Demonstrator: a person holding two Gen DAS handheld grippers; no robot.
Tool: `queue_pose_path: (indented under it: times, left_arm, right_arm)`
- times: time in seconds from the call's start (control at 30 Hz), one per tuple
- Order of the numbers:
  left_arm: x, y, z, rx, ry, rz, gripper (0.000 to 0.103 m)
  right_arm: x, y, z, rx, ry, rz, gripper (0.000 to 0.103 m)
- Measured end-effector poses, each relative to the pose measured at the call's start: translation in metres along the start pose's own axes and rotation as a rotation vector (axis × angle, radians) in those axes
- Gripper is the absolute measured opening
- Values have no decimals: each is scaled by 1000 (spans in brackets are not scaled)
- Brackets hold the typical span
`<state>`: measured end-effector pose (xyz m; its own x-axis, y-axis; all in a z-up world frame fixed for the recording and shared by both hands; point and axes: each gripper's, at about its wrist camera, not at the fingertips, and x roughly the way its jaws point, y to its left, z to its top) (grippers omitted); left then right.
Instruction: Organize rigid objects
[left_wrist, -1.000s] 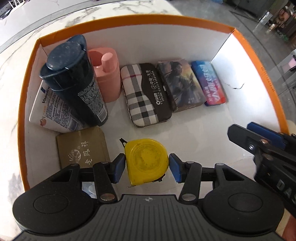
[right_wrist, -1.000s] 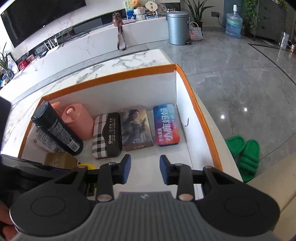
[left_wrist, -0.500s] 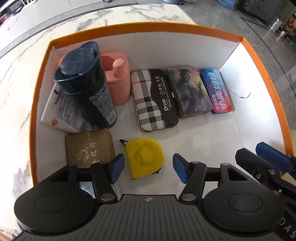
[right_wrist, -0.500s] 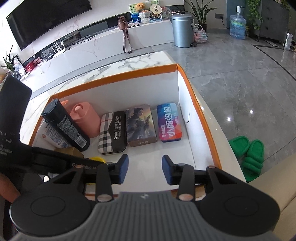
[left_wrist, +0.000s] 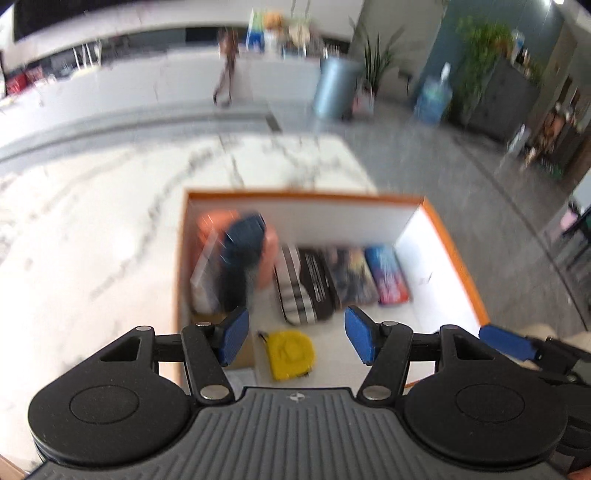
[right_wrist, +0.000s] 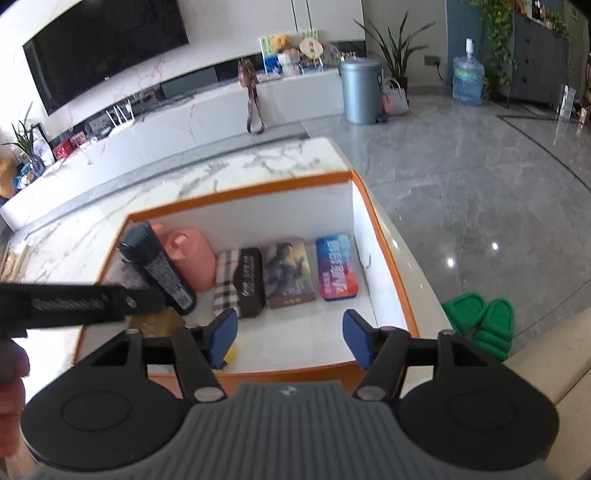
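Yellow plastic tape measure (left_wrist: 290, 353) lies on the white floor of the orange-rimmed cardboard box (left_wrist: 458, 254), near its front-left corner, beside a tan packet (right_wrist: 155, 323). Above it the left gripper (left_wrist: 293, 339) hangs spread and empty. The right gripper (right_wrist: 290, 336) is likewise spread, holding nothing, over the box's near wall.

**Rigid items lying inside the orange box**

A yellow tape measure (left_wrist: 290, 354) is lying flat near the near wall of the orange box (right_wrist: 236, 194). Farther back, a plaid case (right_wrist: 240, 282), picture tin (right_wrist: 288, 271) and blue tin (right_wrist: 336, 266) are lying side by side; a dark bottle (right_wrist: 155, 264) is leaning beside a pink container (right_wrist: 192, 258).
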<state>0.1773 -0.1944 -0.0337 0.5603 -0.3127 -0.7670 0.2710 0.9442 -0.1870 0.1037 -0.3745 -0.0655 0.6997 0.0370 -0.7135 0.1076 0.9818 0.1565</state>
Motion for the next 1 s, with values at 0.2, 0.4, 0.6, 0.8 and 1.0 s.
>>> queue_pose_path:
  times: [0.2, 0.4, 0.6, 0.8, 1.0]
  left_arm:
    - [-57, 8, -12, 59, -205, 90, 71]
    - [-101, 19, -32, 70, -339, 150, 77]
    - [-121, 36, -40, 52, -384, 185, 95]
    - [-132, 52, -45, 31, -402, 222, 103]
    - [-130, 73, -55, -19, -391, 212, 103]
  right_arm:
    - [-30, 27, -5, -38, -86, 35, 70]
    - [-60, 57, -15, -85, -209, 98, 76]
    - [-77, 76, -19, -104, -240, 102, 84]
    - [-87, 89, -21, -83, -257, 96, 97]
    - [-87, 99, -30, -109, -258, 63, 101]
